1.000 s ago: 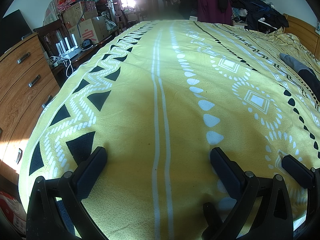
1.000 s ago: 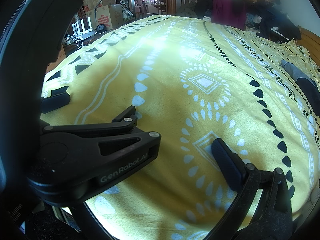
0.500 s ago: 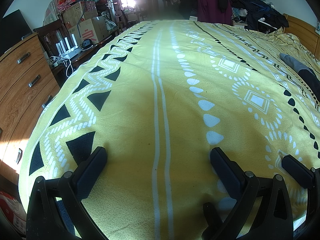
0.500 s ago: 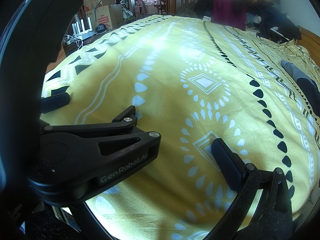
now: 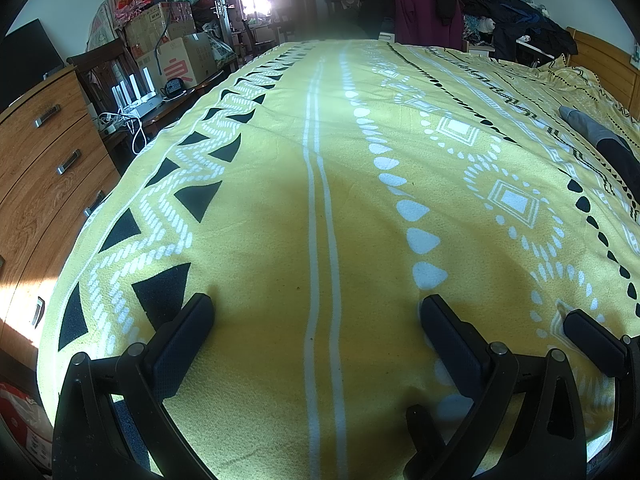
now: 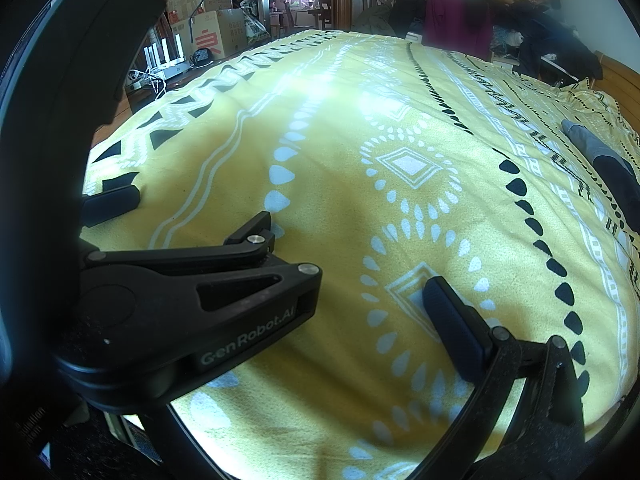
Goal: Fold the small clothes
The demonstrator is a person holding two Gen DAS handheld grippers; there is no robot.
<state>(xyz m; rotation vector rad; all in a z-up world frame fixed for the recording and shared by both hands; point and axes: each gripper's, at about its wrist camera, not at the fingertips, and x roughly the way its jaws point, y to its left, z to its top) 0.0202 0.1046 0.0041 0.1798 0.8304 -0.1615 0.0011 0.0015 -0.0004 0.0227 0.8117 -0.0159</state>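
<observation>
Left gripper (image 5: 316,320), nearest the bed's near edge: jaws released and wide apart, nothing between them, resting low over the yellow patterned bedspread (image 5: 320,200). Right gripper (image 5: 592,340), just beside it toward the bed's right side: only one finger (image 6: 452,328) shows in its own view, the other hidden behind the left gripper's body (image 6: 180,300), so the state of its jaws cannot be told. Middle of the bed: bare bedspread. Right edge of the bed, well apart from both grippers: a small grey and dark garment (image 5: 600,140), lying flat. Beyond the far edge: heaped clothes (image 5: 460,4). Left of the bed: wooden drawers (image 5: 44,168) and cardboard boxes (image 5: 176,60).
</observation>
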